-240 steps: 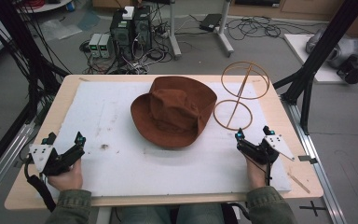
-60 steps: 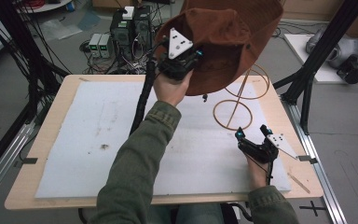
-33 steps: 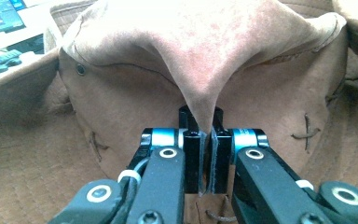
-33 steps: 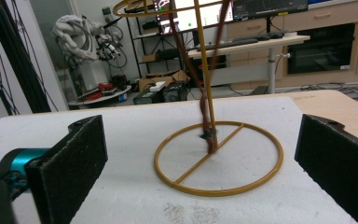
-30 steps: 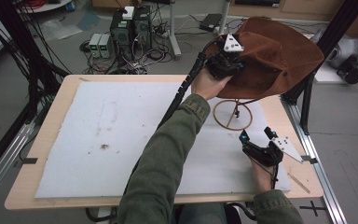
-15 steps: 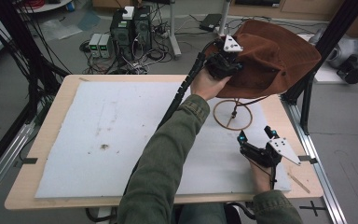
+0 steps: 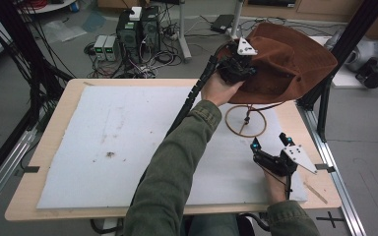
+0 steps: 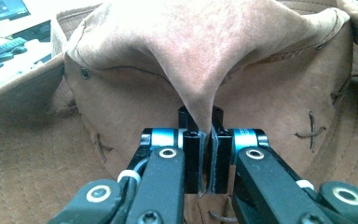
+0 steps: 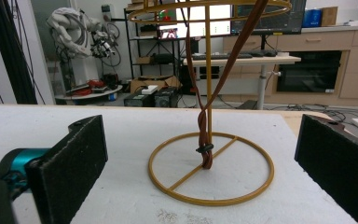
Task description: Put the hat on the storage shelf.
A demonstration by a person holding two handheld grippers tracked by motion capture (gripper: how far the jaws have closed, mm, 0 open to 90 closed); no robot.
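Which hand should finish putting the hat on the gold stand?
Probably the left. Its fingers are already pinched shut on the brown hat, held right over the gold stand. The right gripper rests open on the table, holding nothing.

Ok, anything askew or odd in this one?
Slightly: the hat sits tilted over the wire stand, its chin cord dangling down the post, the left gripper pinching its creased crown.

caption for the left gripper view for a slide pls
Left gripper shut on a pinched fold of the brown hat, seen close along its black jaws.
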